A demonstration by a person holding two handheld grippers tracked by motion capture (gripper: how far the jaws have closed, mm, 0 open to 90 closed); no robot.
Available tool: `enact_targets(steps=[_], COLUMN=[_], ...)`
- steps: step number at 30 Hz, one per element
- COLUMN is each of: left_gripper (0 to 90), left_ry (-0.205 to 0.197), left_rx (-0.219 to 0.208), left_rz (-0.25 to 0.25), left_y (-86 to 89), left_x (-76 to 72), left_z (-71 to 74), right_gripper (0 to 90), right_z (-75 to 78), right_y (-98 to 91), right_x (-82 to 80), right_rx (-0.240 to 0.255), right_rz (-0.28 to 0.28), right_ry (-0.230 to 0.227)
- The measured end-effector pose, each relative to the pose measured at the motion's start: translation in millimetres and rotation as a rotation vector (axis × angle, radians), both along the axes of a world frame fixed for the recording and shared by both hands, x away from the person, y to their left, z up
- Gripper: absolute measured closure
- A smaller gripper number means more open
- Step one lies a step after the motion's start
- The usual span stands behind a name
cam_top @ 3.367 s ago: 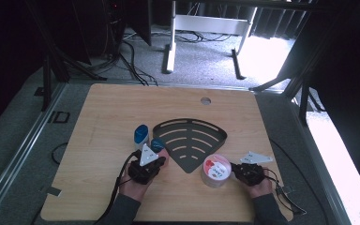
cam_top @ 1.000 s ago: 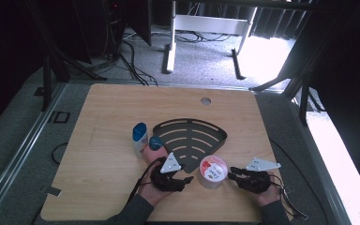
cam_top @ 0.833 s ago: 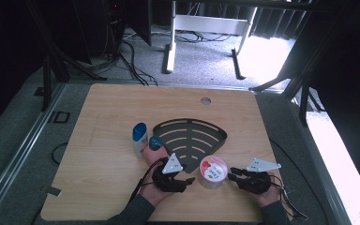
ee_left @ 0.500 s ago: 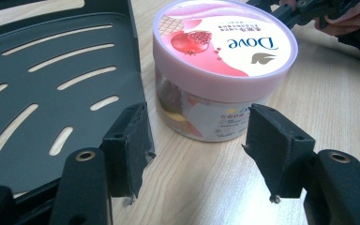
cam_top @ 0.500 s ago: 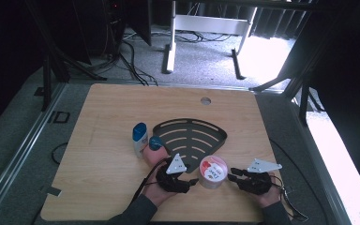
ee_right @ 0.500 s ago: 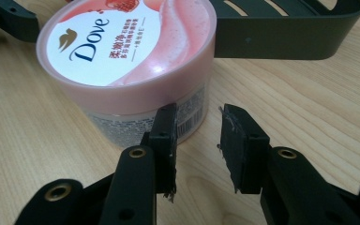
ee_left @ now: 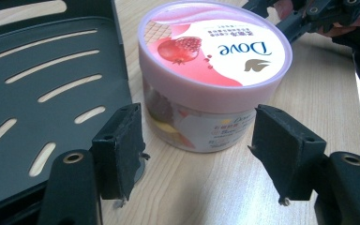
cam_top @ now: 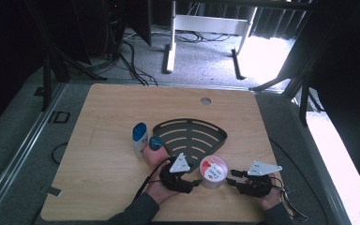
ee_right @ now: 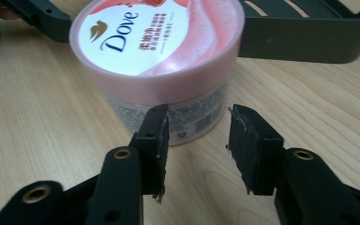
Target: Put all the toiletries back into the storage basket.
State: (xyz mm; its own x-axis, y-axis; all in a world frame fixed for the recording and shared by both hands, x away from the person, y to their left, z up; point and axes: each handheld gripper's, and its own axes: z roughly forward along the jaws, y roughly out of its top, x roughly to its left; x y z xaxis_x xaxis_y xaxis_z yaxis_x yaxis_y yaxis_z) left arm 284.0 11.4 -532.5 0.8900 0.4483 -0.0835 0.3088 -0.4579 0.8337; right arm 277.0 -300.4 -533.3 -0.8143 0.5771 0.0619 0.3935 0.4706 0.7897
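A pink Dove tub [cam_top: 213, 171] with its lid on stands upright on the wooden table [cam_top: 98, 178], just in front of a black slotted rack [cam_top: 190, 136]. My left gripper [cam_top: 195, 182] lies at the tub's left and points at it. Its jaws have just been opening and stand wide in the left gripper view [ee_left: 201, 154]. The tub [ee_left: 213, 70] sits just past the tips, untouched. My right gripper [cam_top: 232, 176] faces the tub from the right. Its jaws [ee_right: 194, 140] have also just been opening, with nothing between them and the tub [ee_right: 159, 51] close ahead.
A white bottle with a blue cap [cam_top: 139, 139] and a second blue-capped item [cam_top: 156, 143] stand left of the rack. The rack's wall [ee_right: 309, 37] runs right behind the tub. The table's front edge is near both hands.
The left hand has come from beside the blue-capped bottles across to the tub's left side, edging closer over the last second. The right hand and the tub have stayed put.
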Motion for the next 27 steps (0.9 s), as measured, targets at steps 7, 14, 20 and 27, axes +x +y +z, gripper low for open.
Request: enact_targets(steps=[7,14,20,27], left_gripper=[31.8,31.1,30.9,29.1], left_ry=[0.0,-0.005,-0.021,-0.034], left_rx=[0.014,0.031,0.032,0.054], left_rz=[-0.015,-0.026,-0.045,-0.059], left_y=[-5.4,-10.3,-12.2,-15.2], left_x=[3.2,5.5,6.6,9.1], left_z=[-1.6,-5.4,-6.5,-10.8], right_gripper=[52.0,49.6,42.7,34.4], right_z=[0.6,1.9,2.8,3.1], right_y=[3.9,5.8,11.2,13.9], right_x=[-1.7,-0.1,3.9,7.6], right_rx=[-0.01,-0.025,-0.039,-0.056], right_rz=[0.048,0.074,0.127,0.143], right_ry=[-0.001,-0.002,0.007,-0.005])
